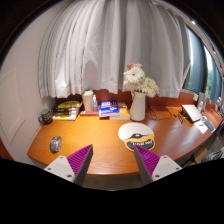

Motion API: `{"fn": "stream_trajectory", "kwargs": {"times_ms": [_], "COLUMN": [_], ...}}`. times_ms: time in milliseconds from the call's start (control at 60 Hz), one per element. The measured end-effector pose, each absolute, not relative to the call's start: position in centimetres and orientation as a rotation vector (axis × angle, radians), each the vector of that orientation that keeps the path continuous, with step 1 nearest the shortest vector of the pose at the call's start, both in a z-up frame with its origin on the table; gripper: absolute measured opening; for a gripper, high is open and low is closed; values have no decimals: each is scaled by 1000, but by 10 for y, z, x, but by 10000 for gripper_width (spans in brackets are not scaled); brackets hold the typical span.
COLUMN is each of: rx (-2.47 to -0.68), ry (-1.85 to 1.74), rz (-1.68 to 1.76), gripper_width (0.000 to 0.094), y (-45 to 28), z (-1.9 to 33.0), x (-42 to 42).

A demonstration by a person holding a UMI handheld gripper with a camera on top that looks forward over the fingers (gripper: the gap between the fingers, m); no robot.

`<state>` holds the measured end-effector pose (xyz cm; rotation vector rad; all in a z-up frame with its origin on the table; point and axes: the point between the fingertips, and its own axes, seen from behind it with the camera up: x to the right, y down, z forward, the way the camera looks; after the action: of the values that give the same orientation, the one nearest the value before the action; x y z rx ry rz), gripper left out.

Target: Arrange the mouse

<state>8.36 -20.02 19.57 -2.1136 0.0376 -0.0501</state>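
One vase (pixel 137 105) holds flowers (pixel 138 78); hand-held gripper (pixel 113 161) open, empty.

1. The mouse (pixel 55 144) lies on the desk (pixel 100 140), near left.
2. A vase (pixel 138 104) stands centre-right, a round mat (pixel 136 133) before it.
3. Books (pixel 109 107) lie left of the vase.
4. Curtains (pixel 110 45) hang behind.

Gripper (pixel 112 163) at the bottom centre of the frame, two fingers spread wide apart, purple pads (pixel 78 157) facing inward, tips pointing forward and up, nothing held between them
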Motion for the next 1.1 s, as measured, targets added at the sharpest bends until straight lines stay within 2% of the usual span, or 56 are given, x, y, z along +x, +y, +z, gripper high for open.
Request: {"fn": "stream_trajectory", "kwargs": {"times_ms": [67, 83, 133, 150, 367, 517, 750, 867, 967, 1100], "rx": [-2171, -2173, -2217, -2229, -2332, -2364, -2355, -2352, -2354, -2340], "ry": [25, 27, 5, -3, -137, -193, -196, -180, -170, -153], "rz": [-30, -25, -2, 7, 132, 179, 177, 154, 86, 99], "gripper_width": [836, 835, 835, 836, 841, 850, 837, 730, 535, 478], "y": [-208, -211, -214, -215, -207, -173, -91, -61, -45, -43], "z": [163, 185, 129, 119, 43, 16, -3, -11, -16, -15], "x": [55, 71, 20, 10, -115, -183, -245, -254, -244, -245]}}
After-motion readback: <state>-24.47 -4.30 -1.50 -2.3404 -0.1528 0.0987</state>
